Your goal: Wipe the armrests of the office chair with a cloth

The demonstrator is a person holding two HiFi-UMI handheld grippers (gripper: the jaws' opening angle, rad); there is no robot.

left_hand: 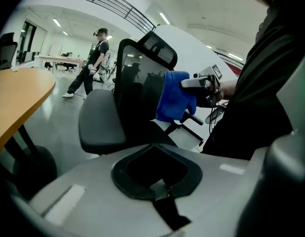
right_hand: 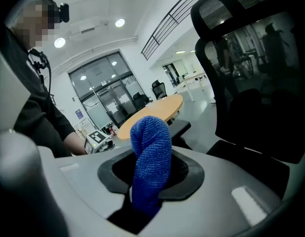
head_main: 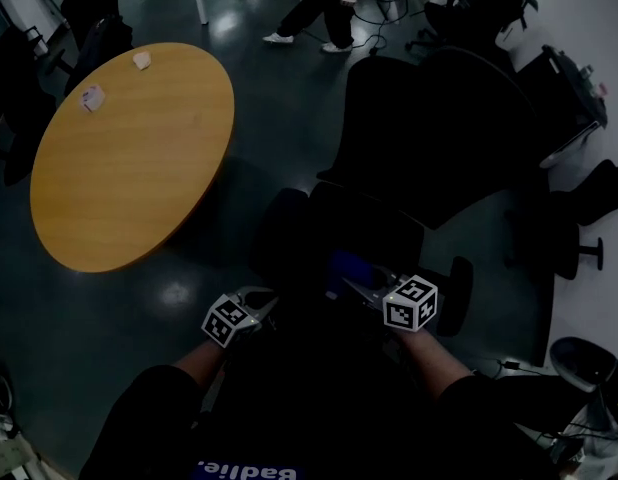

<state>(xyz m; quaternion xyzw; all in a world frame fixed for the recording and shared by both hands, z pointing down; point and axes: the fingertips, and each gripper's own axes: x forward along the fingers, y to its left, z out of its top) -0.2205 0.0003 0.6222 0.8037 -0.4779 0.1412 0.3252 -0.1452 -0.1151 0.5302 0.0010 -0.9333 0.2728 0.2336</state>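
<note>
The black office chair [head_main: 429,138] stands just in front of me, its seat [left_hand: 100,120] and tall backrest [right_hand: 251,73] facing me. My right gripper [head_main: 364,286] is shut on a blue cloth [right_hand: 150,157], which sticks up from its jaws. In the left gripper view the cloth [left_hand: 177,95] hangs just above one armrest [left_hand: 193,116]; whether they touch does not show. That armrest pad [right_hand: 176,127] shows right behind the cloth. My left gripper [head_main: 257,306] is near the chair's other side, shut and holding nothing.
A round wooden table [head_main: 129,148] stands to the left, with two small items on it. A person [head_main: 319,8] stands at the far end of the room. More dark chairs [head_main: 579,198] and cables crowd the right side.
</note>
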